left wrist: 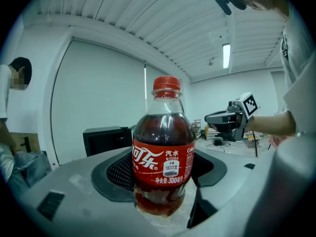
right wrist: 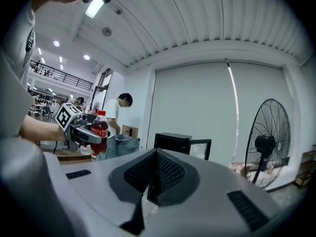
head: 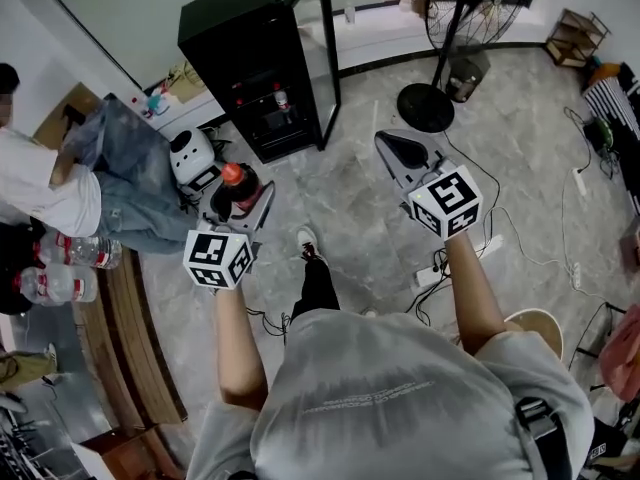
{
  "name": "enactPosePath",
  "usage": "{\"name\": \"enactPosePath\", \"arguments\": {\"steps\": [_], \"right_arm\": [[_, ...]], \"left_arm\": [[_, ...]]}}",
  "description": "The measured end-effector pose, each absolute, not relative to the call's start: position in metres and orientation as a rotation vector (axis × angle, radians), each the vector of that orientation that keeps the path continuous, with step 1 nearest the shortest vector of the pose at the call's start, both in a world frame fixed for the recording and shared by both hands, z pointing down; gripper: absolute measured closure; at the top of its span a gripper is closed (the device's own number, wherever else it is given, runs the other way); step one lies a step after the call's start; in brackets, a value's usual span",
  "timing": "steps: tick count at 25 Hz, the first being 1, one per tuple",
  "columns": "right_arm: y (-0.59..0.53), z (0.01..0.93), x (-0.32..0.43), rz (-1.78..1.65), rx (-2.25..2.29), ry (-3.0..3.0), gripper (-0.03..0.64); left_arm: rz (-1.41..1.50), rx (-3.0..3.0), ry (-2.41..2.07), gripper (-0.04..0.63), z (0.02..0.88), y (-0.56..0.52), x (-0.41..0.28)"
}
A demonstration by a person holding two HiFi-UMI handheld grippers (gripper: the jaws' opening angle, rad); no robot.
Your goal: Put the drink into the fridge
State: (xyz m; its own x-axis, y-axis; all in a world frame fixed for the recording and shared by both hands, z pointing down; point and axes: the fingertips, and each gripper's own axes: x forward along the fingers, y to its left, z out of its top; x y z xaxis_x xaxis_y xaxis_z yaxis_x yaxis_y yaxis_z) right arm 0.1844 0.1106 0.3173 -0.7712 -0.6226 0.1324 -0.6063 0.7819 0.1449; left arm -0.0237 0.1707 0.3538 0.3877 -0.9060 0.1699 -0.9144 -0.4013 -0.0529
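1. Fridge: black, standing on the floor ahead, with its glass door swung open. It is well apart from both grippers, so by my reading the carry and the placement are both left to do.
2. Left hand-held gripper: clamped on the lower body of the cola bottle, which it holds upright. The pick-up looks done.
3. Right hand-held gripper: jaws together with nothing between them. It is held up to the right of the left one and looks idle.
4. Cola bottle: red cap on, label facing the left gripper view. It is in the left grip over the floor, not yet in the fridge.
5. Hard to make out: the fridge interior is dark. One or two small bottles show on a shelf, but free room cannot be judged.
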Motion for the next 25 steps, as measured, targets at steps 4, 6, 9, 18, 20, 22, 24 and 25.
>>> {"name": "enactPosePath", "arguments": {"steps": [4, 6, 9, 18, 20, 22, 24, 25], "right_arm": [[0.044, 0.323, 0.156, -0.146, 0.988, -2.777, 0.617], [0.007, 0.321, 0.137, -0.146, 0.996, -2.77, 0.617], [-0.046, 0.312, 0.107, -0.165, 1.003, -2.752, 0.617], [-0.167, 0.298, 0.039, -0.166, 1.062, -2.732, 0.617], [-0.185, 0.302, 0.028, -0.153, 1.06, -2.727, 0.617], [-0.202, 0.307, 0.018, -0.141, 1.06, -2.722, 0.617], [-0.218, 0.313, 0.009, -0.129, 1.066, -2.715, 0.615], [-0.226, 0.316, 0.006, -0.119, 1.073, -2.71, 0.615]], "left_arm": [[0.252, 2.581, -1.678, 0.287, 0.366, 0.101, -0.056], [0.242, 2.579, -1.673, 0.287, 0.366, 0.061, -0.078], [0.235, 2.591, -1.651, 0.287, 0.361, 0.004, -0.108], [0.284, 2.648, -1.579, 0.287, 0.356, -0.133, -0.17], [0.287, 2.648, -1.557, 0.287, 0.361, -0.154, -0.178], [0.291, 2.644, -1.536, 0.287, 0.368, -0.173, -0.184], [0.295, 2.641, -1.515, 0.287, 0.375, -0.19, -0.19], [0.298, 2.639, -1.504, 0.287, 0.379, -0.198, -0.192]]}}
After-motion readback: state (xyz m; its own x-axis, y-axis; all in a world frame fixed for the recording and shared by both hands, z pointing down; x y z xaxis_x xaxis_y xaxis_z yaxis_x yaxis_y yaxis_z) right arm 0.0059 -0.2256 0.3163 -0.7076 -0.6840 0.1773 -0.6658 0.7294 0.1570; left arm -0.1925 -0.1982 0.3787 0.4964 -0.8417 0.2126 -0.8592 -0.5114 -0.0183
